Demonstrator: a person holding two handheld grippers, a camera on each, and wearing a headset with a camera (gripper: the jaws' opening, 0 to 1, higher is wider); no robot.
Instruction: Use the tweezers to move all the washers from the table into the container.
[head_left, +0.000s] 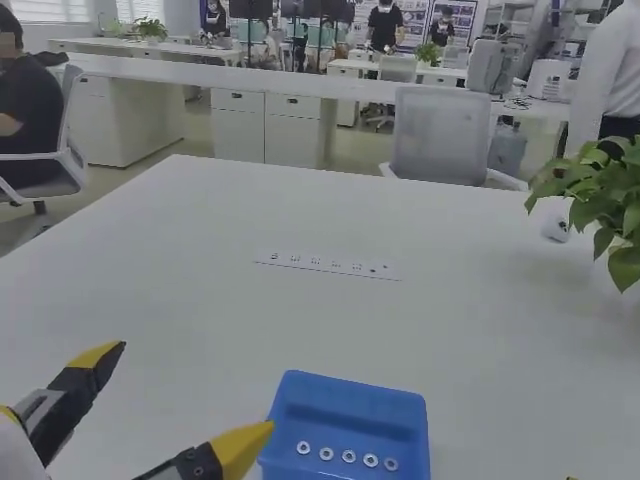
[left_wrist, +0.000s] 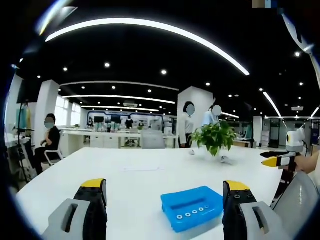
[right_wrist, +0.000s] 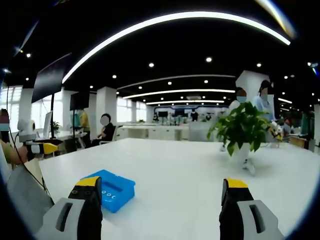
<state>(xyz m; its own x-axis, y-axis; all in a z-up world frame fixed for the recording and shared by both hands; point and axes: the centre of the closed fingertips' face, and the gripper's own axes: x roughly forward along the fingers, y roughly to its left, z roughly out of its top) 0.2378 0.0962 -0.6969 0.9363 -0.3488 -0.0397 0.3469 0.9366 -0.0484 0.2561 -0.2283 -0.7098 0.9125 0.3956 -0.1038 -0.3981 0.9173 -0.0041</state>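
Blue plastic container (head_left: 340, 400) sits on the white table (head_left: 200, 250) close to me. Five washers (head_left: 347, 456) lie in a row on its floor, along the side nearest me. In the head view my left gripper (head_left: 172, 395) is just left of the container, its yellow-tipped jaws spread wide with nothing between them. In the left gripper view the container lies straight ahead, a little to the right between the two parted jaws, and the row of washers shows plainly. My right gripper (right_wrist: 161, 183) is likewise spread and holds nothing. In its own view the container lies off to the left, near its left jaw, with bare tabletop between the jaws. A potted plant (right_wrist: 242, 127) stands on the table at the right, well apart from the container. A strip of sockets (head_left: 328, 265) is set into the middle of the table, beyond the container. A grey office chair (head_left: 440, 135) stands at the table's far edge. People sit and stand among the desks behind it.
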